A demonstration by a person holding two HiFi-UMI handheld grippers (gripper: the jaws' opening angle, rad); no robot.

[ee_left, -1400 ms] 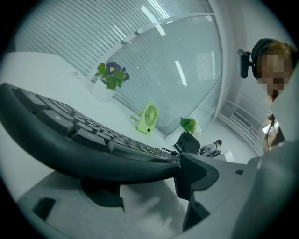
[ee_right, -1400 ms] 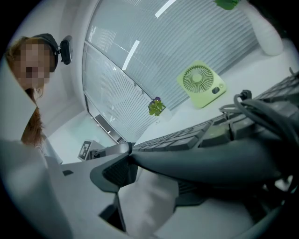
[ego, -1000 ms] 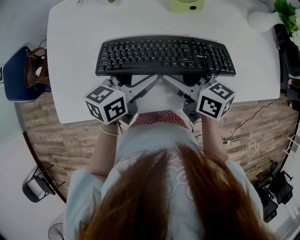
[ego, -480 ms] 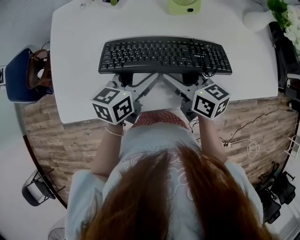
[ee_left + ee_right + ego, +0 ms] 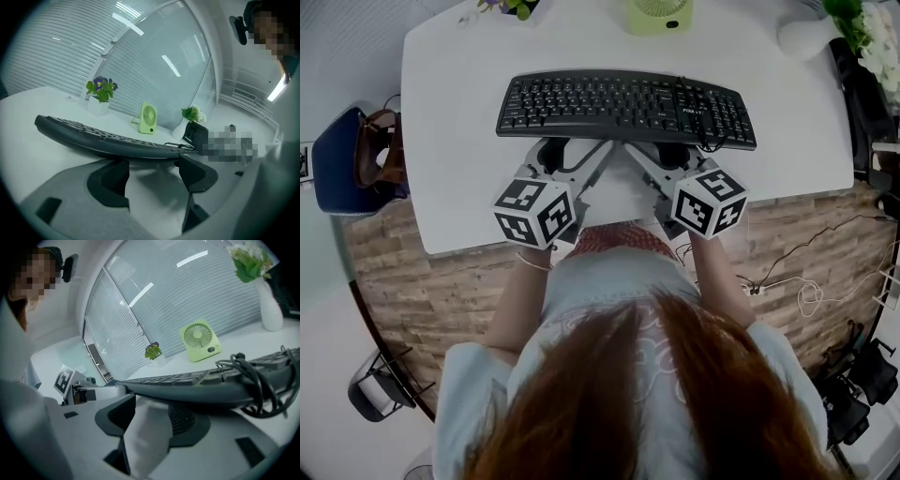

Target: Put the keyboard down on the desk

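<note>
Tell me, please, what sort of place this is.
Probably an office: a white desk holds a black computer keyboard and a small green fan, with slatted window blinds behind.

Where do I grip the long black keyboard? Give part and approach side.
Take the long black keyboard by its thin near edge, toward both ends, from the person's side of the white desk. It lies flat and wide, so two holds should keep it level. Avoid the bundled cable at the right.

Desk (image 5: 450, 141) lies bare left of keyboard (image 5: 625, 108); fan (image 5: 660, 13) behind.
</note>
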